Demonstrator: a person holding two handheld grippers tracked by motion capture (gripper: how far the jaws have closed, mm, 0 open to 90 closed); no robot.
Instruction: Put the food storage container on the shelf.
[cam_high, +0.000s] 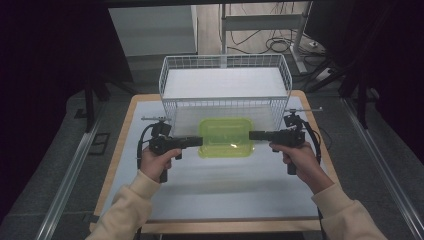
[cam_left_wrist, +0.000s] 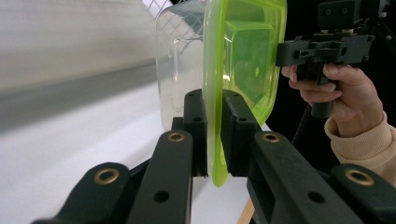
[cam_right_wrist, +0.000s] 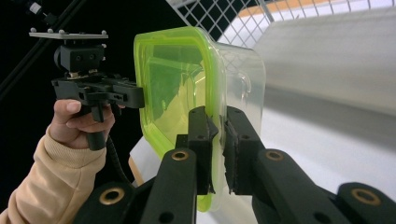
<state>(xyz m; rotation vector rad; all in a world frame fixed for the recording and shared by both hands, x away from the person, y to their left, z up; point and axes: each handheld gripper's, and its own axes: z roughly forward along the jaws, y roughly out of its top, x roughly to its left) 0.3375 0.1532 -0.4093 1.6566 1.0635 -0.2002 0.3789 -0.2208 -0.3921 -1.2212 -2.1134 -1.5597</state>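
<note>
A: What is nearest the camera in the high view?

B: Two cream sleeves come in from the bottom edge. Each hand grips a black two-jaw tool above a white surface (cam_high: 220, 195) with a wooden border.

A: What do the tools hold?

B: A clear plastic container with a lime green lid (cam_high: 225, 137), carried between them just above the surface. The left tool (cam_high: 198, 142) is clamped on the lid's left rim and the right tool (cam_high: 254, 135) on its right rim. In the left gripper view, the jaws of the left tool (cam_left_wrist: 214, 126) stand narrow with the green rim pinched between the pads. In the right gripper view, the right tool (cam_right_wrist: 217, 140) pinches the opposite rim the same way.

A: Is the container level?

B: From above it looks roughly level, lid upward, with the clear tub hanging below the lid.

A: What lies beyond it?

B: Just behind it stands a white wire basket (cam_high: 225, 82), its front mesh wall close to the container's far edge. Past the surface are a grey floor, metal legs and loose cables.

A: Any writing or brand?

B: None can be read on the lid, the tub, the tools or the basket.
</note>
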